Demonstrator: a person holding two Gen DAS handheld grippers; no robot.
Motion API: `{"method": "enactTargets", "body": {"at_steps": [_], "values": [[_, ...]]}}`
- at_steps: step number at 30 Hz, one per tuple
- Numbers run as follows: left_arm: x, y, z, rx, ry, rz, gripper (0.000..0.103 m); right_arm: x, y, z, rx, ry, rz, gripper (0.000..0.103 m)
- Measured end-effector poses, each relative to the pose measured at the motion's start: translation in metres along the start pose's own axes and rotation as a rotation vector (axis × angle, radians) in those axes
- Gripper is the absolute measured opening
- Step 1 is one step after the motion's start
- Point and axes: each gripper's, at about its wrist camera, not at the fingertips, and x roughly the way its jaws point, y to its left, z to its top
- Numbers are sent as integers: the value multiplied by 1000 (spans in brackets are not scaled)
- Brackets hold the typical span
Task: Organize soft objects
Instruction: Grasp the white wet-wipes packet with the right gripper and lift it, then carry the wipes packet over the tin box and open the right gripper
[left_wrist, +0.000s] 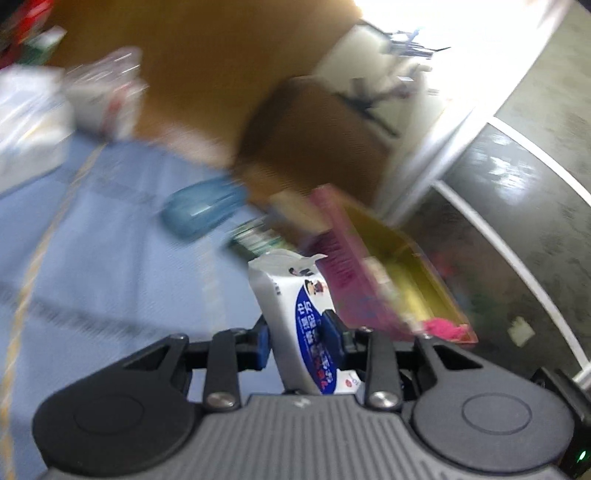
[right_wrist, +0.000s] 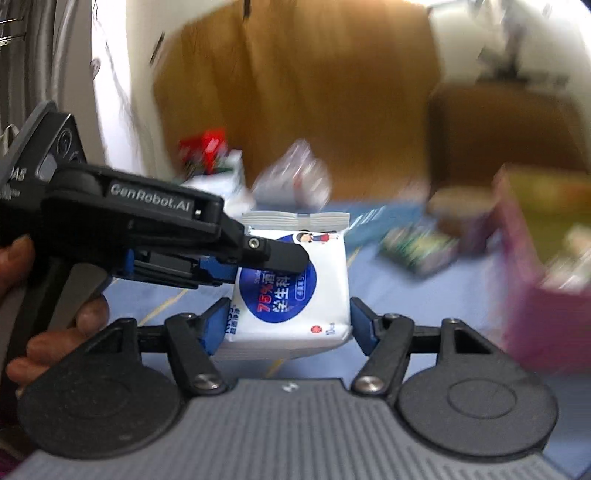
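Glossy white-and-blue wipes pack (right_wrist: 291, 291), soft, rectangular, pinched in both left hand-held gripper (left_wrist: 299, 332) and right hand-held gripper (right_wrist: 286, 325).

- I'm in a home, a bedroom by the look of it: under me spreads a blue bedsheet (left_wrist: 92, 258) with a thin yellow stripe.
- Ahead stands a wooden headboard (right_wrist: 314, 92), with a brown wooden cabinet (left_wrist: 317, 136) next to it.
- To my right, dark glossy floor tiles (left_wrist: 517, 221) with pale grout lines.
- Household clutter lies about the sheet: plastic-wrapped packs (left_wrist: 107, 92), a pink bin (left_wrist: 369, 266), all blurred.
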Motion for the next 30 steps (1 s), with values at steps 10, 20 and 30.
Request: {"method": "enactTargets", "body": {"at_steps": [10,20,30], "values": [[117,-103,40,194,81,-153,31,-40,-85,19,19,-161,-349,69],[189,-125,33,288,147,9,45,0,-140,18,112,-52,-455,77],[136,-107,33,305,49,-32,47,-26,-112,1,93,-162,-486,80]]}}
